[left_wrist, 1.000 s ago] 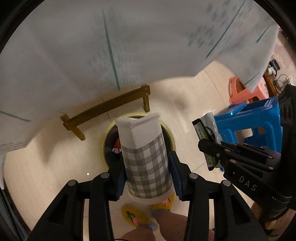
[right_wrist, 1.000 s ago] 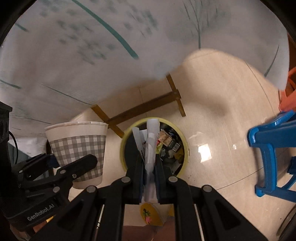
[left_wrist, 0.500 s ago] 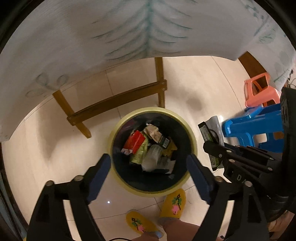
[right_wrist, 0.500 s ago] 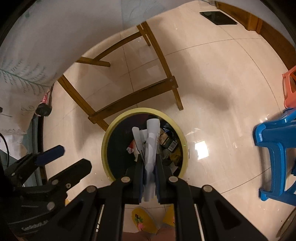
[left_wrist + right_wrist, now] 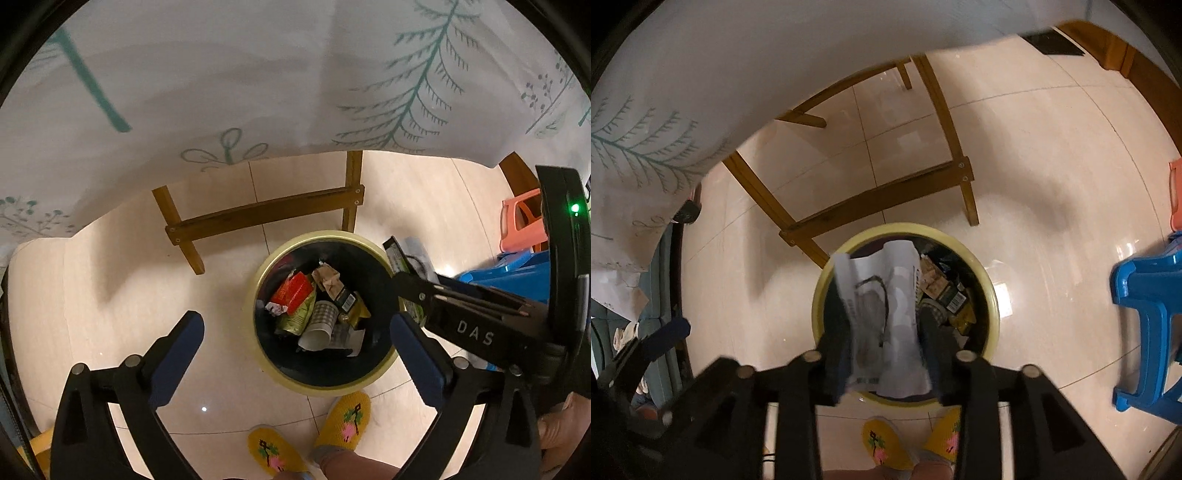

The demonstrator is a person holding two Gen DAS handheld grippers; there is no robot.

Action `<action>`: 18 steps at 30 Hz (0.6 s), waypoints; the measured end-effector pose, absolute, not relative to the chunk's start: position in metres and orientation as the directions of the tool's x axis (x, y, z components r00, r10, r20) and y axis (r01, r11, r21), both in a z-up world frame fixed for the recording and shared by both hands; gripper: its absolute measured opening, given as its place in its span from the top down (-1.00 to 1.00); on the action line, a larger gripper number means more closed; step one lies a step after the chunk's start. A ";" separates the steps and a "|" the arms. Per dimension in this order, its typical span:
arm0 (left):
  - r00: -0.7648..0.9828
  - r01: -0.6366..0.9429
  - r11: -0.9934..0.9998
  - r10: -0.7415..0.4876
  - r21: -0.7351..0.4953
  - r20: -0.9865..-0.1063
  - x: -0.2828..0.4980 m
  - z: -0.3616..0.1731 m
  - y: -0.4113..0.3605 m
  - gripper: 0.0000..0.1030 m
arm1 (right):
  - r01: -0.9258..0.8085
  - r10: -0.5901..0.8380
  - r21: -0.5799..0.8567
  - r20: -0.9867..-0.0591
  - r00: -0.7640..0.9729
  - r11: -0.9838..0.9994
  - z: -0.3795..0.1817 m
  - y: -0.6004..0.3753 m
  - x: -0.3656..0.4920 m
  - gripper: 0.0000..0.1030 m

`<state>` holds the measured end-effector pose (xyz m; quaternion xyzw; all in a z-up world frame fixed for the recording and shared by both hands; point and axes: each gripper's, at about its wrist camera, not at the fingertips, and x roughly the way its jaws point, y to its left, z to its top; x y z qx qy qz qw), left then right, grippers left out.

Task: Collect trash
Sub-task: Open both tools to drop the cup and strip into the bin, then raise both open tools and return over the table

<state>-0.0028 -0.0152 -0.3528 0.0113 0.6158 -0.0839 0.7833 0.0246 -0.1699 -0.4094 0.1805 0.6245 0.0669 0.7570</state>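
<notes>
Left wrist view: left gripper (image 5: 295,334), black frame with blue pads, jaws opening, nothing between them, poised over the round yellow-rimmed waste bin (image 5: 286,374) on pale floor tiles. Contents: red packet, green wrapper, checked grey paper cup (image 5: 320,325), already deposited. Behind: wooden table frame (image 5: 258,214), leaf-print tablecloth (image 5: 258,81). Right: blue plastic stool (image 5: 517,275). Right wrist view: right gripper (image 5: 884,332), jaws opening, crumpled white printed wrapper (image 5: 882,314) between them above the bin, pads seemingly no longer pressing. Risk: the light, springy wrapper may cling to a pad or drift past the rim onto the tiles, near the person's yellow slippers (image 5: 886,446).
</notes>
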 end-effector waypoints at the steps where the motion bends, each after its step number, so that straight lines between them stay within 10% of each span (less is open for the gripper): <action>1: 0.229 0.142 0.986 -0.117 -0.086 -0.966 -0.002 -0.353 -0.014 -0.95 | 0.123 0.329 0.360 -0.919 0.218 0.925 -0.408 -0.170 0.026 0.01; 18: 0.239 0.135 0.987 -0.121 -0.090 -0.963 -0.011 -0.279 -0.004 -0.95 | 0.152 0.312 0.371 -0.898 0.310 0.916 -0.326 -0.169 0.008 -0.29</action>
